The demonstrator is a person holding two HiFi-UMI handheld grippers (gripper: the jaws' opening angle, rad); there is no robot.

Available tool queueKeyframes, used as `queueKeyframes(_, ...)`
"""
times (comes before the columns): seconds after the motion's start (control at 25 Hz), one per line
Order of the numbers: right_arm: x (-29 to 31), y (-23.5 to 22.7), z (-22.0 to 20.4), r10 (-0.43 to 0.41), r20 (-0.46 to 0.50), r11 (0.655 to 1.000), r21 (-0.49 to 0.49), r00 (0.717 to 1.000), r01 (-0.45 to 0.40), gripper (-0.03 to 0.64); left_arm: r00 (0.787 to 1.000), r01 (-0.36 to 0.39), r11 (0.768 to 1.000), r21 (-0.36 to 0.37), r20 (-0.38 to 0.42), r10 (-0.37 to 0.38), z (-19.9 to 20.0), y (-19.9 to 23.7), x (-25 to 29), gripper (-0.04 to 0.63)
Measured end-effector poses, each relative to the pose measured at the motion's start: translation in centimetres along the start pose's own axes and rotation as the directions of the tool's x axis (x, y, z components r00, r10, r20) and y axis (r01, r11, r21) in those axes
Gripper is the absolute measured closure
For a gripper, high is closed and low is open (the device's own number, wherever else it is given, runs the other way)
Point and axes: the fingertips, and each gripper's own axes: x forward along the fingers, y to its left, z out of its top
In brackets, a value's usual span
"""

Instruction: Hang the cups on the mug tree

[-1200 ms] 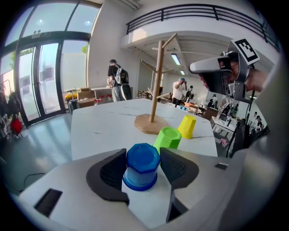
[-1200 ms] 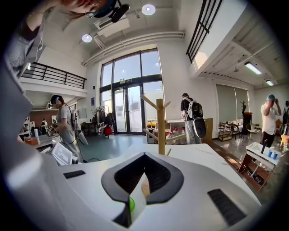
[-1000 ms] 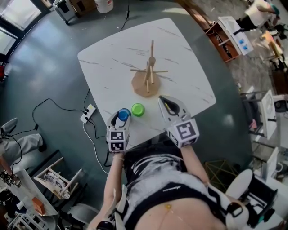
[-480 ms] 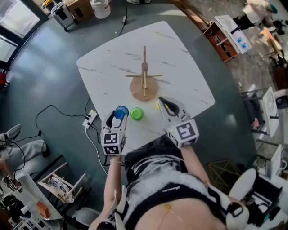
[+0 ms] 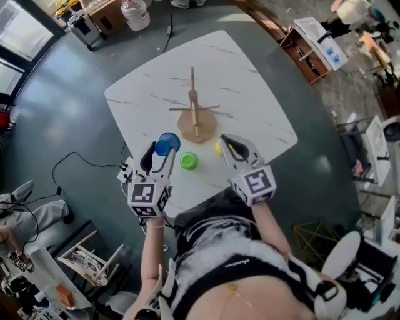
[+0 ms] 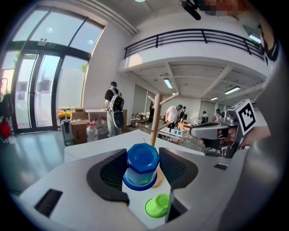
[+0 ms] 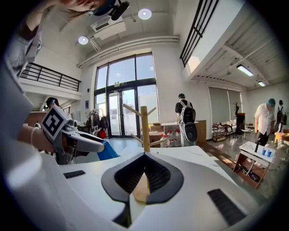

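A blue cup (image 5: 167,144) hangs in the air over the table's near left part, with my left gripper (image 5: 159,152) shut on it. In the left gripper view the blue cup (image 6: 142,167) sits between the two pads (image 6: 110,173), above a green cup (image 6: 158,205) that stands on the table. The green cup (image 5: 189,161) is near the front edge. The wooden mug tree (image 5: 194,111) stands mid-table, its pegs bare. My right gripper (image 5: 234,147) is shut and empty, right of the green cup, and it half hides a yellow cup (image 5: 218,147). The right gripper view shows the mug tree (image 7: 144,124) straight ahead.
The white marble table (image 5: 250,81) has its near edge by my body. On the floor to the left lie a cable (image 5: 75,164) and a power strip. Boxes and a water jug (image 5: 135,12) stand beyond the far left corner. People stand in the background.
My left gripper has risen off the table with the blue cup in it, drifting left and away from the green cup. The right gripper has stayed put.
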Motion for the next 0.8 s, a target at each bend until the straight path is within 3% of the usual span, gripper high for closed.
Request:
queueKeyframes(0.36,-1.4,-1.6,-0.3,-0.037,-0.006,0.999,0.007,0.999,0.037,0.614,0.992,0.121,0.992,0.023,0.030,-0.121,1.3,-4.8,3.5,0.364)
queueKeyframes(0.6,-2.8,-3.6,-0.6,-0.078,-0.016,0.997,0.012,0.997,0.078,0.614,0.993,0.117,0.992,0.041,0.016,-0.118,0.9,-6.3,6.1,0.364)
queueKeyframes(0.8,-3.8,-5.3,-0.9,-0.111,-0.025,0.993,0.027,0.994,0.111,0.614,0.997,0.073,0.995,0.071,-0.006,-0.073,-0.1,-6.3,7.8,0.362)
